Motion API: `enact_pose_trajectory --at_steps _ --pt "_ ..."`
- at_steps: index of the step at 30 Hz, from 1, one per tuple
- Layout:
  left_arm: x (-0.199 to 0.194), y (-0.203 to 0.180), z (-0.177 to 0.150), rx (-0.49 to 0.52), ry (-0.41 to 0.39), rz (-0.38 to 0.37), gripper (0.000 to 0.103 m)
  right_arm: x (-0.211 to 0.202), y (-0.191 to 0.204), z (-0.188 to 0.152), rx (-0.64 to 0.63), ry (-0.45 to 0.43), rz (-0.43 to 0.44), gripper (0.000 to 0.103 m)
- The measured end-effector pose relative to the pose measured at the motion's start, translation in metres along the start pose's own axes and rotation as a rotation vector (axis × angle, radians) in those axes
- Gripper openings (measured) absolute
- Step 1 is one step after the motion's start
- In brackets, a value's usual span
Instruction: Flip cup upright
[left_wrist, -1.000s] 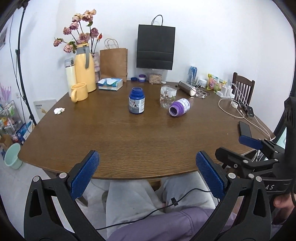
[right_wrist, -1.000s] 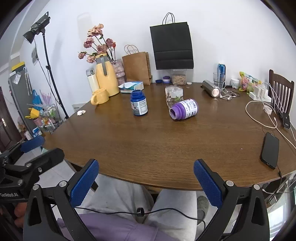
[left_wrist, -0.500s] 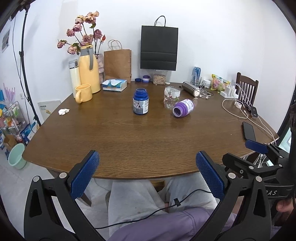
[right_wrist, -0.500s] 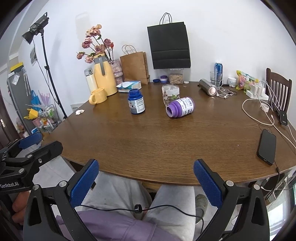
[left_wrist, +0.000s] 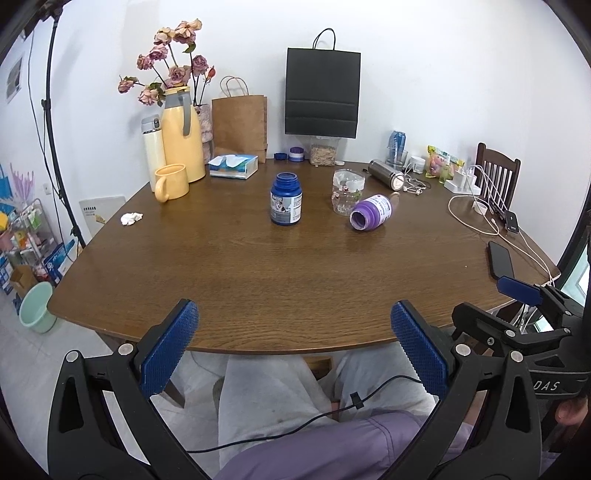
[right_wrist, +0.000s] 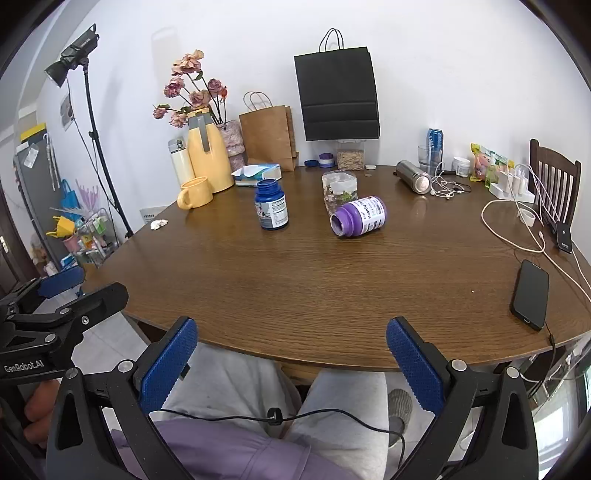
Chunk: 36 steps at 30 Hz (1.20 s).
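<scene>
1. Two grippers, left gripper and right gripper, are wide open and hold nothing, at the table's near edge.
2. The purple cup lies sideways near the far edge; grab its middle gently.

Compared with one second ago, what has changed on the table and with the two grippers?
Only the cameras shifted a little; both views drifted slightly. Left hand-held gripper and right hand-held gripper remain open and empty before the table edge. The purple bottle lies on its side as before, and the blue bottle stands unmoved.

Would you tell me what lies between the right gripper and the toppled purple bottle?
Only bare table between right gripper and purple bottle, in the right wrist view.
</scene>
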<state>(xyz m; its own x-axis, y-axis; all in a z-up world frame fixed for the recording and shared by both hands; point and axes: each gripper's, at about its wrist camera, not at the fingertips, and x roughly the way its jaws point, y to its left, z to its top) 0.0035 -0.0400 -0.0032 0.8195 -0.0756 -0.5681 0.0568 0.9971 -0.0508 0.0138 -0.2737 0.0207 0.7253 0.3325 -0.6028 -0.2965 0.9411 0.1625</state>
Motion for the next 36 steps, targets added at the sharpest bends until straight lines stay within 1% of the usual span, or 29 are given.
enact_pose_trajectory --at_steps 36 --pt "0.0034 0.0037 -0.0003 -0.009 0.022 0.019 0.103 -0.0043 0.0004 0.0034 0.002 -0.011 0.007 0.103"
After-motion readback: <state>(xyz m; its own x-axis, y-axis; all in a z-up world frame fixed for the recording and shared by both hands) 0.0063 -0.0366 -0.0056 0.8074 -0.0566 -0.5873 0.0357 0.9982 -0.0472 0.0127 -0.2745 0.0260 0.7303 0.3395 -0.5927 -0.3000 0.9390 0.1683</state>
